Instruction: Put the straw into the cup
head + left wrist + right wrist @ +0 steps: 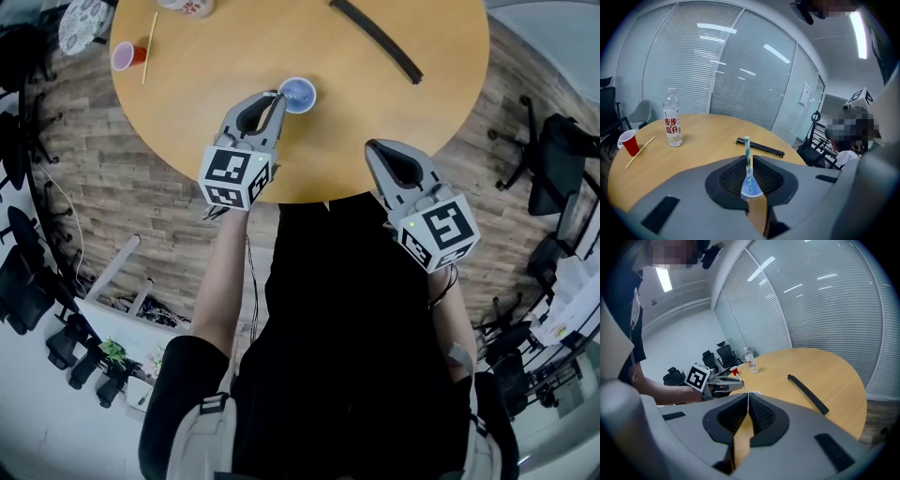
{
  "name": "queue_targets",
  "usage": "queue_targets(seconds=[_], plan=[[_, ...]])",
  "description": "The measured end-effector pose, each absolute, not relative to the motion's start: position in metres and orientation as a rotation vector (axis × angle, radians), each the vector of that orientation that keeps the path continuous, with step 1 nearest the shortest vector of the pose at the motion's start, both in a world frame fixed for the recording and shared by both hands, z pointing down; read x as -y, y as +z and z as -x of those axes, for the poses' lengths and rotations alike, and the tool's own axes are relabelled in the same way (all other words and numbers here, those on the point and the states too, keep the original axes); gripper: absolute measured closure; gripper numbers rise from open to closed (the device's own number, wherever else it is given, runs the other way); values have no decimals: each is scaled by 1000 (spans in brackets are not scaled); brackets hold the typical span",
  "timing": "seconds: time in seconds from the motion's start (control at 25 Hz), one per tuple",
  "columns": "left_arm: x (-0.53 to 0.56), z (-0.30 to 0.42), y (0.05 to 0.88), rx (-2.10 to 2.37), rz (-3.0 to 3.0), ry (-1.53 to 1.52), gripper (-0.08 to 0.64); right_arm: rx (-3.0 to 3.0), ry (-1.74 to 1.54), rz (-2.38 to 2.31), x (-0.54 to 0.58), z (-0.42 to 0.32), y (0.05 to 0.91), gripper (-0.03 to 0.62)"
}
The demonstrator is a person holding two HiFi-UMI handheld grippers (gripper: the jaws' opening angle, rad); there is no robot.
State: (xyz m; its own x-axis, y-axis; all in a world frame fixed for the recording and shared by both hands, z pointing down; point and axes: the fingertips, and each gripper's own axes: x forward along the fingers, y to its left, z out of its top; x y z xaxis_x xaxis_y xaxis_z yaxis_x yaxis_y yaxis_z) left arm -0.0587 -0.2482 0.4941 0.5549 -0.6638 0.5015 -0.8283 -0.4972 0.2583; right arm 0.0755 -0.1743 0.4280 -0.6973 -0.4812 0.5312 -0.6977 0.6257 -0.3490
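Note:
A small blue cup (300, 94) stands on the round wooden table (206, 122) near its front edge. My left gripper (276, 96) reaches the cup's left rim and is shut on a teal-and-white striped straw (747, 152). The straw stands nearly upright, with its lower end down inside the cup (751, 191), as seen between the jaws in the left gripper view. My right gripper (372, 145) hovers over the table edge to the right of the cup, shut with nothing in it. In the right gripper view (748, 398) its jaws touch at the tips.
A red cup (126, 56) and a yellow straw (150, 45) lie at the far left of the table. A water bottle (671, 118) stands beyond them. A long black strip (375, 39) lies at the far right. Office chairs (553, 159) ring the table.

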Motion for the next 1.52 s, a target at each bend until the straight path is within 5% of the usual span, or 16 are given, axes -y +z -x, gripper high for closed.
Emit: queue_targets(seconds=[0.6,1.52], plan=[[245,64,515,1200,-2249,532,509,2459,775,-942,170,-73,428,574],[246,74,528,1221,-2188,593,341,2463,774,-952,171,-71,426,574]])
